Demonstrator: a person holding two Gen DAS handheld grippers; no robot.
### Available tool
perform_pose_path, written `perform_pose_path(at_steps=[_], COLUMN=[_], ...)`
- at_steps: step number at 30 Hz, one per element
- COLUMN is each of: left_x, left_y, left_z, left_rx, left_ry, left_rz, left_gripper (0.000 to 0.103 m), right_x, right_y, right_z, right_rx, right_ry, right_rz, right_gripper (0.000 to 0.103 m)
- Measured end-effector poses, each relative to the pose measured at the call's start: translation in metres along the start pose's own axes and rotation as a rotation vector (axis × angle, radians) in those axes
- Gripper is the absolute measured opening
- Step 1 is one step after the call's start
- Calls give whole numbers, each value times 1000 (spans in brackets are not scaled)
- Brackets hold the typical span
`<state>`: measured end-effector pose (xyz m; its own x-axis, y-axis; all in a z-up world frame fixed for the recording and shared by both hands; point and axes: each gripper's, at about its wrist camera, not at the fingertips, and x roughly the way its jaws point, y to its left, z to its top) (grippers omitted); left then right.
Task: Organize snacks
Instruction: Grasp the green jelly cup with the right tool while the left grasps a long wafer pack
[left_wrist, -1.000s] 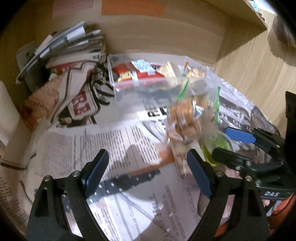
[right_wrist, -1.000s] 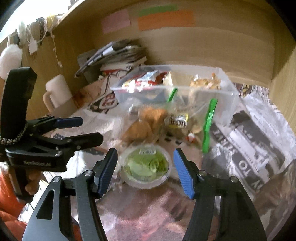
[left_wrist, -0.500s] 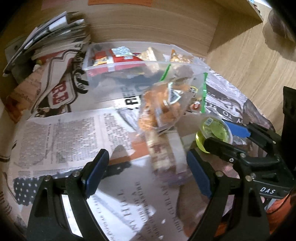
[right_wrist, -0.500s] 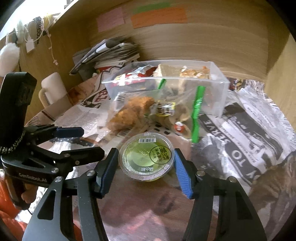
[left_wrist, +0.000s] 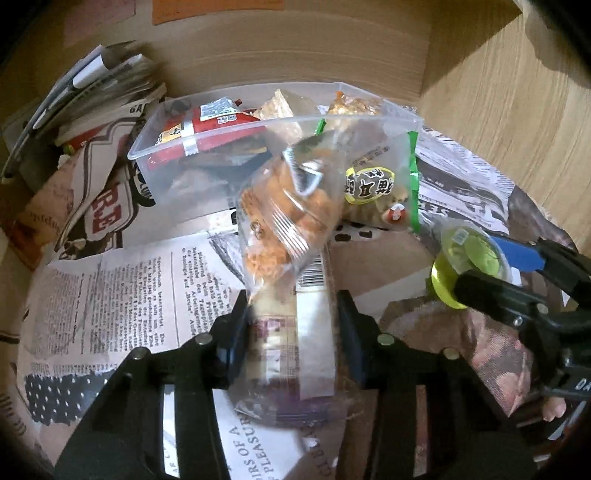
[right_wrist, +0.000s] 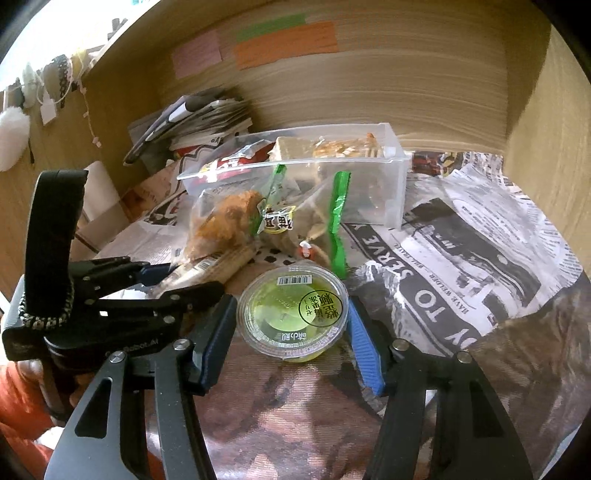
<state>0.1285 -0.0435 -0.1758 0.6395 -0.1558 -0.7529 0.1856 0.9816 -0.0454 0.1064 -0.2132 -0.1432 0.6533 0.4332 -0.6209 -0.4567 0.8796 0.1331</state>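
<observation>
While both grippers point down at a slant over the newspaper-covered table (right_wrist: 480, 258), the left gripper (left_wrist: 293, 332) has just been closing, and its pads now press both sides of a long packet (left_wrist: 295, 332) lying lengthwise between them; the packet sits inside a clear zip bag (left_wrist: 295, 206) with green strips, which spreads from the jaws up to the clear plastic box (left_wrist: 177, 140); in the right wrist view the left gripper (right_wrist: 177, 280) comes in from the left, tips on the packet end (right_wrist: 218, 264), an orange sleeve (right_wrist: 22, 387) low behind it; the right gripper (right_wrist: 291, 332) holds the green jelly cup (right_wrist: 291, 310), the dark left finger touching its rim, the blue right pad (right_wrist: 364, 347) against the other side, cup level with lid up; whether the cup is lifted or resting on the cloth cannot be told; from the left wrist view the cup (left_wrist: 465, 258) shows at right, tilted by the lens, clamped between black and blue fingers; the box (right_wrist: 369, 192) stands behind the bag, touching it, already holding a red packet (left_wrist: 210, 125) and amber wrapped snacks (right_wrist: 343, 147); a stack of magazines (right_wrist: 192, 118) lies back left, near the wooden wall.
</observation>
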Motion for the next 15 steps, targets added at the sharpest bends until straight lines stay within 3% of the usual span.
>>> perform_pose_path(at_steps=[12,14,15], left_x=[-41,-52,-57], left_y=[19,20,19], left_z=[-2,1,3], left_rx=[-27,-28,-26], left_ry=[-47,-75,-90], left_rz=[-14,-19,-18], left_gripper=[44,42,34], right_x=[-14,-17,-18], right_y=[3,4,5], right_z=[15,18,19], right_rx=[-9,-13,-14], right_ry=[-59,-72,-78], right_rz=[-12,-14,-15], right_gripper=[56,56,56])
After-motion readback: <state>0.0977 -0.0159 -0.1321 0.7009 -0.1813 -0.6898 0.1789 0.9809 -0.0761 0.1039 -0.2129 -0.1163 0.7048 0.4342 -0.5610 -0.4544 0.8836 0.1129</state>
